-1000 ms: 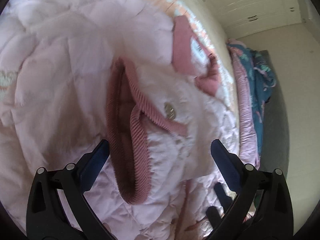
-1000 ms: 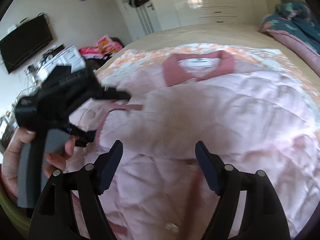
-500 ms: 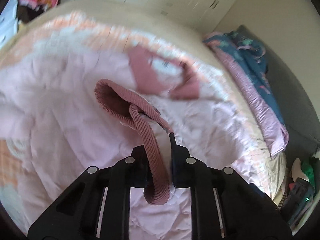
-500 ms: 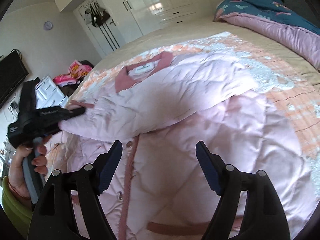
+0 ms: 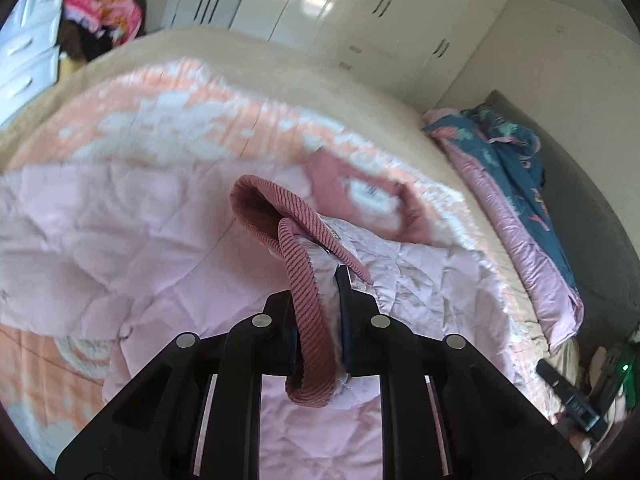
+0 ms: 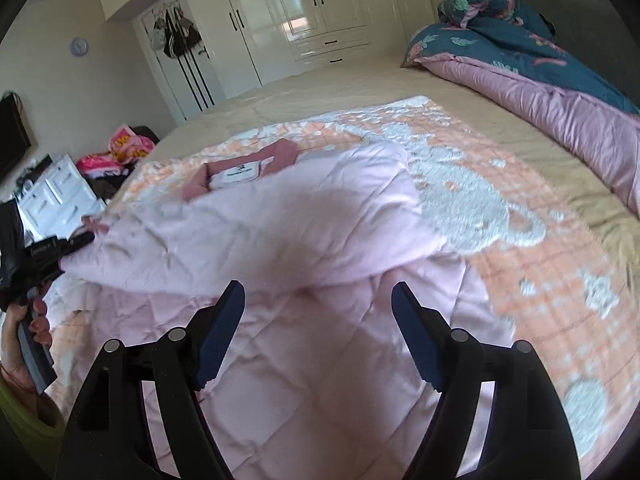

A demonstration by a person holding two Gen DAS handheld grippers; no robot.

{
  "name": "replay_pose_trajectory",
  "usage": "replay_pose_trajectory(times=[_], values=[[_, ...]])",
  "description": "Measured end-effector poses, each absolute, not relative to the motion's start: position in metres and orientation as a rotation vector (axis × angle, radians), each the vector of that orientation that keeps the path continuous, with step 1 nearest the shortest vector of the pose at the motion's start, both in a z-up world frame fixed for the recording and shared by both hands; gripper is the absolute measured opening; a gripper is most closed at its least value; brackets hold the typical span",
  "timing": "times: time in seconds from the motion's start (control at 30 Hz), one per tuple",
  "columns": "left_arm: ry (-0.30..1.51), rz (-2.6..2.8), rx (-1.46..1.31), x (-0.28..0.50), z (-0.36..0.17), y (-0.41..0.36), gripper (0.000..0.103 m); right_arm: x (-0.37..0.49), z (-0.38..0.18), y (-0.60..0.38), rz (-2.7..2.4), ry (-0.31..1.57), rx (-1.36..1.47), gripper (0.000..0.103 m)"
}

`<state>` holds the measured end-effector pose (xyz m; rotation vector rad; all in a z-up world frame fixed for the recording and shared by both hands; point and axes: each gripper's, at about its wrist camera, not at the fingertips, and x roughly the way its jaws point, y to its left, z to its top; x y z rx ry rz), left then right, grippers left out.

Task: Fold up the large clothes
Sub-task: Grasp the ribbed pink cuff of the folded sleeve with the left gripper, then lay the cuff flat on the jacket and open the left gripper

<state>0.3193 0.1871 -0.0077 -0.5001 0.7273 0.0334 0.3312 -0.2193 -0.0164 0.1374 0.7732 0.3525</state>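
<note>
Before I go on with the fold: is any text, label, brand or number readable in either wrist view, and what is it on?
Nothing can be read.
White neck label inside the pink jacket's collar: small dark print, too blurred.
Pink and yellow package by the drawers: yellow lettering, too small and blurred.
Left gripper's body: pale marking, illegible.
Wall clock: no numerals discernible.

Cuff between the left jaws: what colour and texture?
Dusty rose, ribbed cuff; clearest in the left wrist view.
</note>
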Motion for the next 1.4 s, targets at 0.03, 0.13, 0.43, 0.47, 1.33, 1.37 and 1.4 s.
replay_pose_trajectory(times=[0.03, 0.13, 0.43, 0.47, 1.33, 1.37, 1.4], values=[[0.738, 0.039, -0.498, 0.321, -0.011, 0.188, 0.008, 0.337, -0.016, -0.215, 0.356, 0.773, 0.115, 0.075], [0.77, 0.054, -0.492, 0.323, -0.022, 0.19, 0.008, 0.354, -0.02, -0.201, 0.372, 0.792, 0.063, 0.075], [0.863, 0.093, -0.519, 0.326, -0.053, 0.197, 0.01, 0.408, -0.047, -0.176, 0.35, 0.86, -0.041, 0.075], [0.869, 0.097, -0.514, 0.325, -0.054, 0.197, 0.01, 0.412, -0.052, -0.177, 0.342, 0.878, -0.041, 0.075], [0.932, 0.111, -0.471, 0.317, -0.046, 0.179, 0.062, 0.393, -0.061, -0.201, 0.339, 0.93, 0.161, 0.098], [0.928, 0.106, -0.481, 0.315, -0.044, 0.179, 0.066, 0.39, -0.058, -0.2, 0.342, 0.923, 0.157, 0.098], [0.923, 0.1, -0.5, 0.312, -0.041, 0.18, 0.069, 0.388, -0.056, -0.199, 0.344, 0.92, 0.154, 0.098]])
